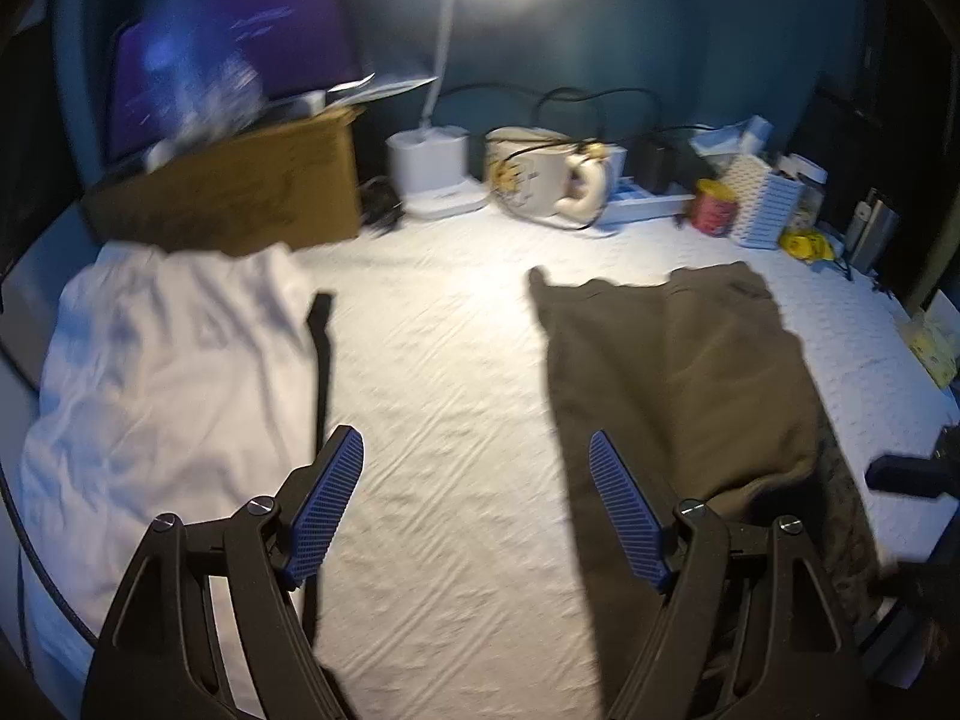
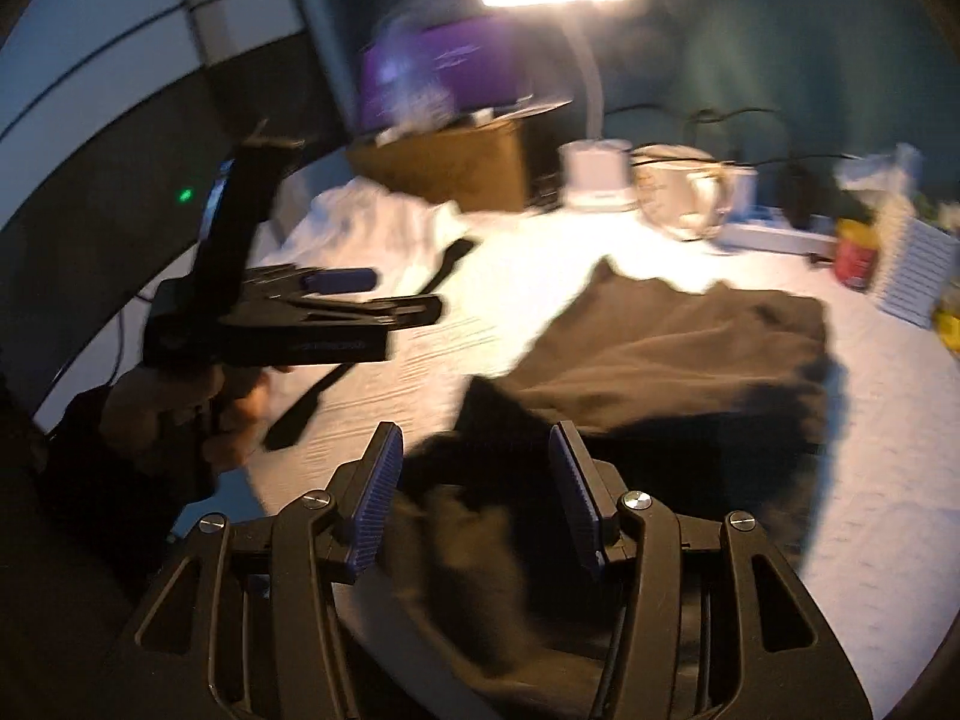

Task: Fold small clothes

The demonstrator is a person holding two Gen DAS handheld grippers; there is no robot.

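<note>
left claw [image 1: 477,504] hovering agape, nothing between its pads | brown garment [image 1: 678,384] lying flat on the white-covered desk [image 1: 444,372] at right | white shirt [image 1: 162,372] lying at left, well apart | cardboard box [image 1: 240,192] sitting behind it

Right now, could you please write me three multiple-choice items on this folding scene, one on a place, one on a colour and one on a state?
1. Where does the dark brown garment lie relative to the white shirt, seen from the left wrist?
A. On top of it
B. To its right, apart
C. Under the cardboard box

2. What colour are the gripper pads?
A. Blue
B. Red
C. Green

3. How do the right gripper jaws stand?
A. Shut on the white shirt
B. Shut on the mug
C. Open, gripping nothing

Answers: 1 B, bare white bedsheet separates the two garments. 2 A, the ribbed pads are blue in both views. 3 C, a clear gap shows between the pads, with dark cloth lying below them.
</note>
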